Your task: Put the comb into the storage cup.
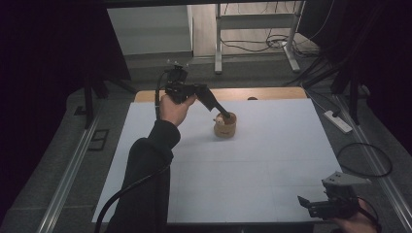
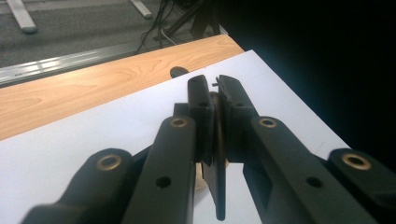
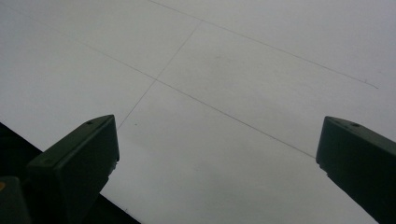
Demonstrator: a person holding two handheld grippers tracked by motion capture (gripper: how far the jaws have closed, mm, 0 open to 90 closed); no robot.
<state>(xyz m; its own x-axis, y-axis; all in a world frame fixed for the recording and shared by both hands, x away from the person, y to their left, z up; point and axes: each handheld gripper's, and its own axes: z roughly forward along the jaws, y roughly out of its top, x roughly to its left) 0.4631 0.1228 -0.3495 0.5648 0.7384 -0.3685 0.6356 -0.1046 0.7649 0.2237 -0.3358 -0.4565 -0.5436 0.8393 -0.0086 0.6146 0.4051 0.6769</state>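
Wooden cup [image 1: 225, 124], just above the high view's centre on the white worktop [image 1: 252, 170], has the left tongs [image 1: 222, 112] clenched on a thin dark strip at its mouth, so lower straight; right tongs [image 3: 217, 154] gape idle.

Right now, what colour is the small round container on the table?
Light brown, wood-like container; clearest in the high view.

The left tongs [image 1: 224, 112] reach down into the cup [image 1: 225, 125] at the table's [image 1: 272, 160] far middle. The right tongs [image 1: 305, 203] hover well apart, over the near right corner, beside the near edge.
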